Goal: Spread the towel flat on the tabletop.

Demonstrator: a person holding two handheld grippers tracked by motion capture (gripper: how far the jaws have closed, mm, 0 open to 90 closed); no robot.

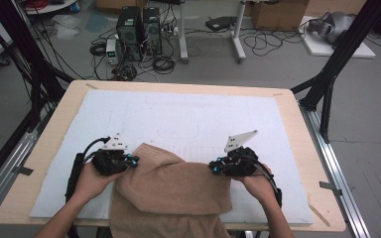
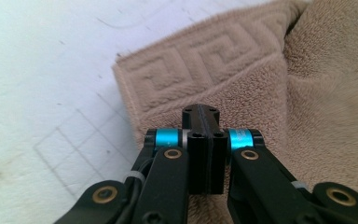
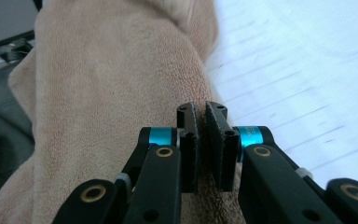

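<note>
A tan towel [image 1: 171, 191] lies at the near edge of the table [image 1: 297, 129], on the pale blue-white mat [image 1: 188, 119] that covers most of the top; its lower part hangs over the table's front edge toward the person. It is rumpled and partly folded — the upper edge runs roughly between the two grippers. In the left gripper view a woven key-pattern border [image 2: 191, 56] runs along one edge of the towel [image 2: 307, 93], with no lettering on it that can be read.

The left gripper [image 1: 131, 161] sits at the towel's left upper corner. Its fingers [image 2: 200, 140] are clenched flat together, with the towel's edge right at them; whether a fold of cloth is pinched between them cannot be told from the pictures. The right gripper [image 1: 213, 167] is at the towel's right upper corner, and its fingers [image 3: 189, 144] are clamped on a ridge of the towel [image 3: 112, 93] — brown pile shows in the thin slit between them.

The mat carries faint ruled lines [image 3: 284, 93] and a drawn grid [image 2: 74, 149], without legible writing. Beyond the table, on the floor, stand two dark computer towers [image 1: 139, 32] amid loose cables [image 1: 163, 62], with cardboard boxes [image 1: 278, 12] farther back. No brand or label there can be made out.
</note>
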